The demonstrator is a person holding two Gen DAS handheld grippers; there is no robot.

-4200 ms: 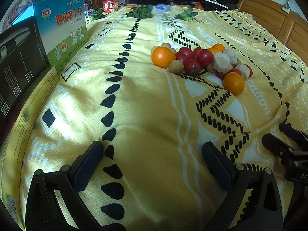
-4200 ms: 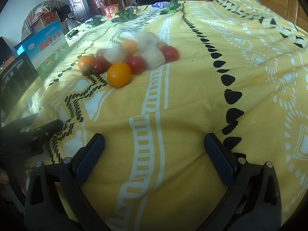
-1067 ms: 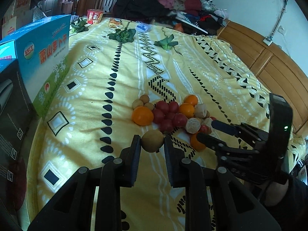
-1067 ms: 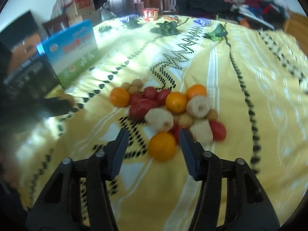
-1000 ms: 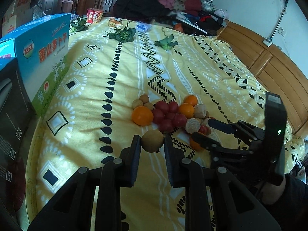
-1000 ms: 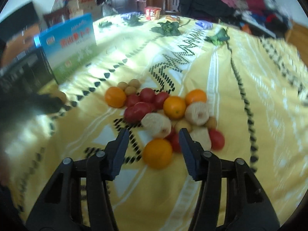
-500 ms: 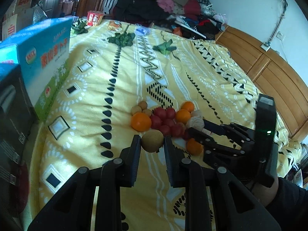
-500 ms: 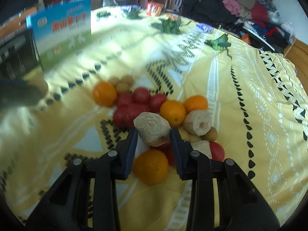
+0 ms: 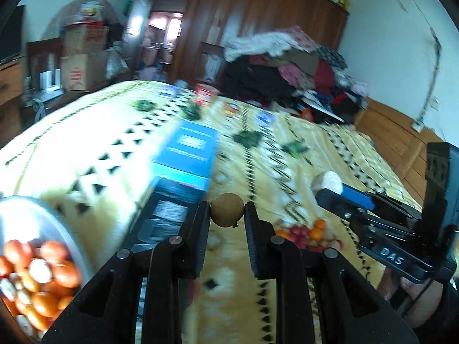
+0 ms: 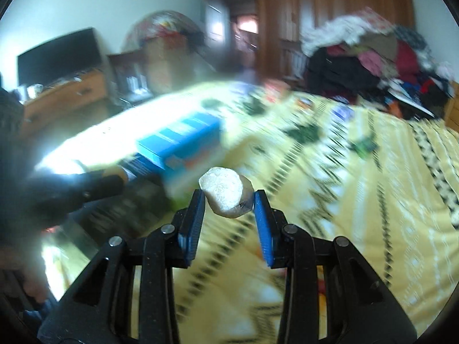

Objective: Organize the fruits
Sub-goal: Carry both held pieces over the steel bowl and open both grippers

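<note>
My left gripper [image 9: 227,211] is shut on a small round brown fruit [image 9: 227,209], held above the yellow patterned bedspread [image 9: 287,172]. My right gripper [image 10: 229,200] is shut on a pale beige peeled chunk [image 10: 225,190]; the same chunk [image 9: 328,181] shows at that gripper's tip in the left wrist view. The pile of oranges and red fruits [image 9: 307,235] lies on the bed below and beyond the left fingers. A metal bowl [image 9: 61,235] with oranges and pale pieces sits at the lower left of the left wrist view.
A blue box [image 9: 190,152] and a dark box [image 9: 166,218] stand on the bed's left side. Green leafy pieces [image 9: 246,137] and small packets lie farther up. A heap of clothes [image 9: 287,71] fills the far end. A wooden bed frame [image 9: 401,143] runs along the right.
Both grippers have risen and swung left, away from the fruit pile, each still carrying its piece. The right gripper closed on the pale chunk and lifted it. The bowl has come into view.
</note>
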